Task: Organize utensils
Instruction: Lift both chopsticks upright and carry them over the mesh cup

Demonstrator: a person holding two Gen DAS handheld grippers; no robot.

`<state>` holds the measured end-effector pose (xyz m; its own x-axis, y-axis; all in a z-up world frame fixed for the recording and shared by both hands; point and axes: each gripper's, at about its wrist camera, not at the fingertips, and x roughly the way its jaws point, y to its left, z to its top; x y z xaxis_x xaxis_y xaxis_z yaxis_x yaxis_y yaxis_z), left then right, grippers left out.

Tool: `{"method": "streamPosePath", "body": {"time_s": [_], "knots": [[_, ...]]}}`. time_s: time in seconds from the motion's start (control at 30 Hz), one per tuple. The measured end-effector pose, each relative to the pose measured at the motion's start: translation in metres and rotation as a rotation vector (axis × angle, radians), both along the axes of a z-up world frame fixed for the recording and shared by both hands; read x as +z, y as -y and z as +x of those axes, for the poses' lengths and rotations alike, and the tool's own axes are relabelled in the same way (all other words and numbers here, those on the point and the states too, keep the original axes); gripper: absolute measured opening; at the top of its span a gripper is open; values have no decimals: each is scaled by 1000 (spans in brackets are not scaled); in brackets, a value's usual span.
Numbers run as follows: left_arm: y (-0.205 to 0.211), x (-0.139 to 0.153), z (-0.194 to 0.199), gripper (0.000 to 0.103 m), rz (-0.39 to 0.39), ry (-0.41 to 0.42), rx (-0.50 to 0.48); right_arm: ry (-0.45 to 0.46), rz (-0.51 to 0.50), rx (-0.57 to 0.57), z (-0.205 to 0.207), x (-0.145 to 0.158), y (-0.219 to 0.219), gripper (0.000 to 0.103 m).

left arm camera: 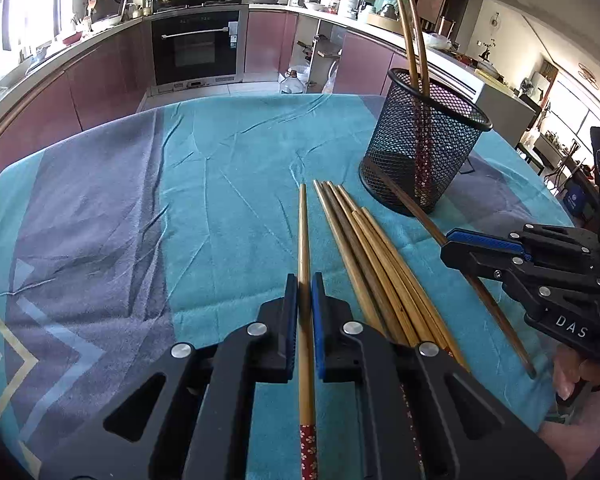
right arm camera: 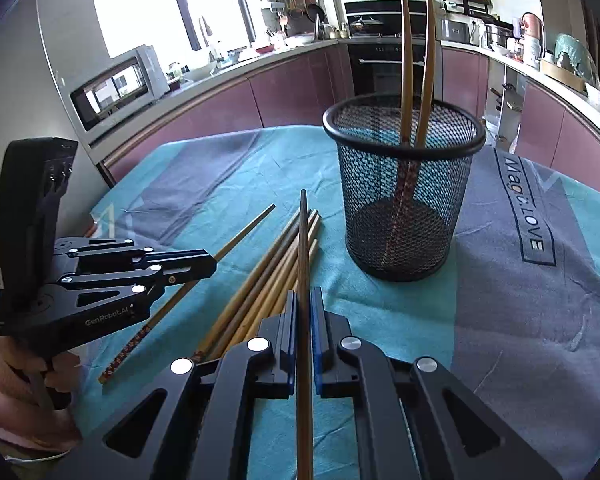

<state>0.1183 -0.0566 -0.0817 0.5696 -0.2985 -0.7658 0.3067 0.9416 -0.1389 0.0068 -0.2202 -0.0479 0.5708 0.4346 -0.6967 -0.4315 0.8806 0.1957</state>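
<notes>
Gripping one chopstick [left arm camera: 305, 264] in my left gripper [left arm camera: 305, 292], another [right arm camera: 303, 264] in my right gripper [right arm camera: 303, 308]; next I lift both into the mesh holder [right arm camera: 404, 200].

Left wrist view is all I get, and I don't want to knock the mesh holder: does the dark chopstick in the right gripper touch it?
Observer: It appears not. In the right wrist view, the right gripper is shut on the dark chopstick, and tablecloth shows between its tip and the mesh holder.
Operator: What lies right of the holder?
Observer: Printed lettering on the tablecloth.
</notes>
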Motion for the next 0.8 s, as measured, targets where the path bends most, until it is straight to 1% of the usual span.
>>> {"method": "streamPosePath", "body": {"time_s": [0.1, 0.43, 0.7, 0.8], "knots": [[-4, 11, -5, 8, -33, 13, -16, 19, 37, 6, -5, 10, 5, 5], [-14, 58, -24, 8, -133, 101, -71, 95, 138, -21, -15, 42, 26, 5], [-24, 90, -35, 7, -230, 148, -107, 165, 200, -56, -17, 63, 44, 5], [-28, 102, -40, 7, -259, 172, -110, 194, 208, -60, -18, 71, 50, 5]]}}
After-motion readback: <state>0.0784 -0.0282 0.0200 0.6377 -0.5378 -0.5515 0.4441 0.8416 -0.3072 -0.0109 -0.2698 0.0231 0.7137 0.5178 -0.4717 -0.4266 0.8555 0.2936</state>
